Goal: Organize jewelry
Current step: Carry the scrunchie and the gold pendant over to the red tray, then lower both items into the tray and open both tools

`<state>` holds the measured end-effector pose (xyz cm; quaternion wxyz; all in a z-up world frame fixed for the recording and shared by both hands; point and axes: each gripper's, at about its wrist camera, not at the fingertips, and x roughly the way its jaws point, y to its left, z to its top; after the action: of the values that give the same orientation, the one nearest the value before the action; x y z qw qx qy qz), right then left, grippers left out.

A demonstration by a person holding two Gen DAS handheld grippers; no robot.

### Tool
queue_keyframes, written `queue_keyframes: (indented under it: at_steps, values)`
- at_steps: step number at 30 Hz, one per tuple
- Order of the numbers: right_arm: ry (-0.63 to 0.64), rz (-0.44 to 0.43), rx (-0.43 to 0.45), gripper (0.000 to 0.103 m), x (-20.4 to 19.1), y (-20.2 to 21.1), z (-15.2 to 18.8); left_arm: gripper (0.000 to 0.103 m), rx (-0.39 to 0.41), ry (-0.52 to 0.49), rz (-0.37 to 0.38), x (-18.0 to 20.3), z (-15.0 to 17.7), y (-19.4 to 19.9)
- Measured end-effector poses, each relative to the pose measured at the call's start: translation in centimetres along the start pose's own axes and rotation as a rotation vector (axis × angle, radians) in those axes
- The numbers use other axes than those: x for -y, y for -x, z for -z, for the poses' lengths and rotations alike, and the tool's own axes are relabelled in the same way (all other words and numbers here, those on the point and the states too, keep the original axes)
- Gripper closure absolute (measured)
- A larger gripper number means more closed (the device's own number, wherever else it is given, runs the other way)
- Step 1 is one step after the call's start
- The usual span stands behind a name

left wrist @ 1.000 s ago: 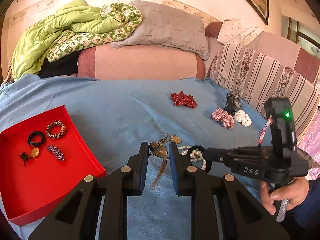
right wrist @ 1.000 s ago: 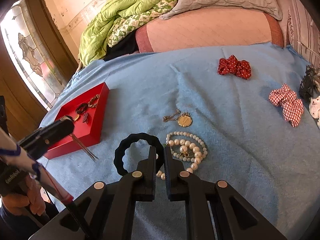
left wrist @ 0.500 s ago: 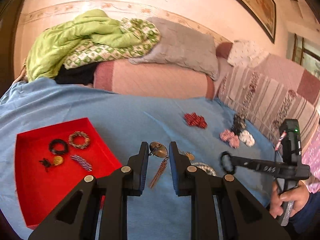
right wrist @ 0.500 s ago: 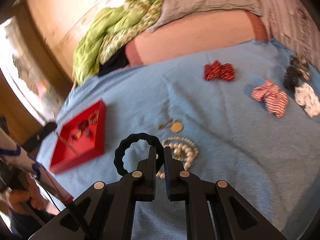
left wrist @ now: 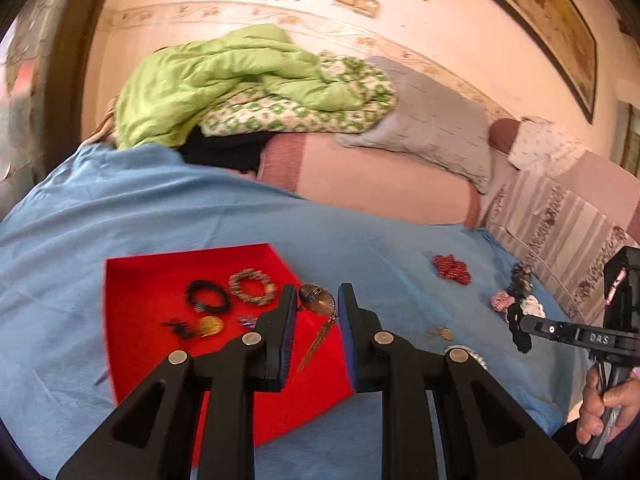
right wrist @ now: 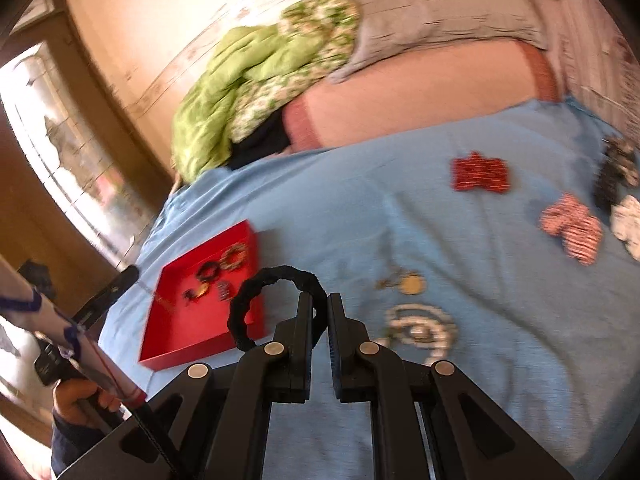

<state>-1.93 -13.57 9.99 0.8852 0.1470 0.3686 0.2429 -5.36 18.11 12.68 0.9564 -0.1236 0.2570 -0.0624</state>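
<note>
Since a second ago both grippers have lifted off the bed: the left gripper (left wrist: 318, 334) has carried its earring across to hang over the red tray (left wrist: 132, 344), and the right gripper (right wrist: 319, 334) has raised the black scrunchie (right wrist: 272, 280) clear of the blue sheet (right wrist: 400, 224).

Left jaws: nearly closed, pinching a bronze fan-shaped earring (left wrist: 318, 300) at the tips; its long fringe dangles down between them, above the tray's near right corner.

Right jaws: closed on one side of the scrunchie; the loop stands up to the left of the tips.

Just beyond the right gripper, on the sheet: pearl necklace (right wrist: 420, 326) in a loose coil, then a gold pendant on a chain (right wrist: 408, 282). Both blurred.

Tray lies on the sheet to the left. Inside: a black bracelet (left wrist: 208, 296), a beaded bracelet (left wrist: 253, 286), a gold piece (left wrist: 210, 325) with something dark beside it, possibly a brooch.

Further back, right side of the bed: red scrunchie (right wrist: 480, 172), red check scrunchie (right wrist: 572, 228), a white one (right wrist: 628, 224), a dark hair clip (right wrist: 614, 172).

Far end: pink bolster (left wrist: 380, 192), grey pillow (left wrist: 436, 128), green quilt (left wrist: 224, 84) heaped against the wall.
</note>
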Motion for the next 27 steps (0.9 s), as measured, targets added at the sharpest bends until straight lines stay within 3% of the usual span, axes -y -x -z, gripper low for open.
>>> queue_keyframes:
  at_steps: [6,12,27]
  values:
    - [0.047,-0.082,-0.073,0.095,-4.7,-4.1,-0.1,0.083,-0.022,0.063,-0.06,-3.2,0.2,0.1]
    - [0.096,-0.104,-0.154,0.095,-8.6,-8.7,0.4,0.083,-0.057,0.132,-0.103,-5.6,0.6,-0.7]
    - [0.149,-0.033,-0.309,0.095,-12.4,-17.7,1.3,0.083,-0.174,0.248,-0.215,-9.7,1.8,-3.3]
